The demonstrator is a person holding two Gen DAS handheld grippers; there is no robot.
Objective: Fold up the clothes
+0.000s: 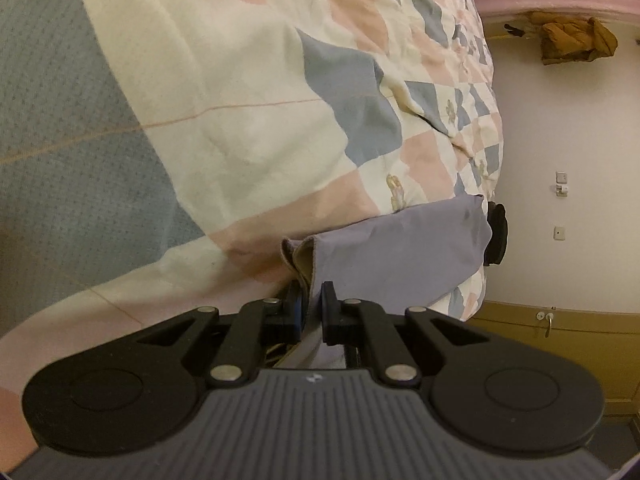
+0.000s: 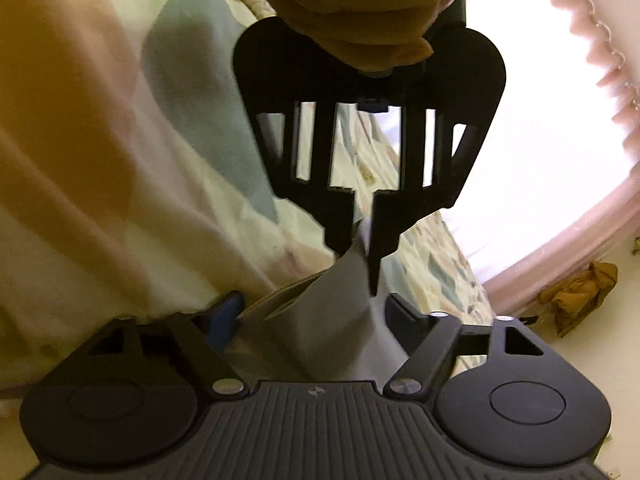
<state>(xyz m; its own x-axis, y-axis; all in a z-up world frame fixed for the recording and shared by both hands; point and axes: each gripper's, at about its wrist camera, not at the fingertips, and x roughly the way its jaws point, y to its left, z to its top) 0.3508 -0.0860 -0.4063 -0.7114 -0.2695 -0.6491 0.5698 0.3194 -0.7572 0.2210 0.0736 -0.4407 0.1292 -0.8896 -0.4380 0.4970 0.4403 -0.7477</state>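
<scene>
While the left hand-held gripper [image 1: 311, 300] has its two fingers drawn close together on the edge of a lavender-grey garment [image 1: 400, 248], the cloth runs forward from its fingertips over the patchwork quilt [image 1: 224, 92] of the bed. A tan lining shows at the folded edge just left of the pinch. At the garment's far end, ahead and to the right, a black part of the other tool [image 1: 497, 234] meets the cloth.

From the right wrist view, the right hand-held gripper [image 2: 316, 312] has its fingers spread wide, and the garment [image 2: 320, 320] lies between them without either pad pressing it. Directly ahead, the left tool [image 2: 368, 140] hangs fingers downward, nipping the same cloth, with a person's hand [image 2: 352, 4] around its top. A brown jacket [image 2: 580, 296] hangs on the wall, off to the right.
</scene>
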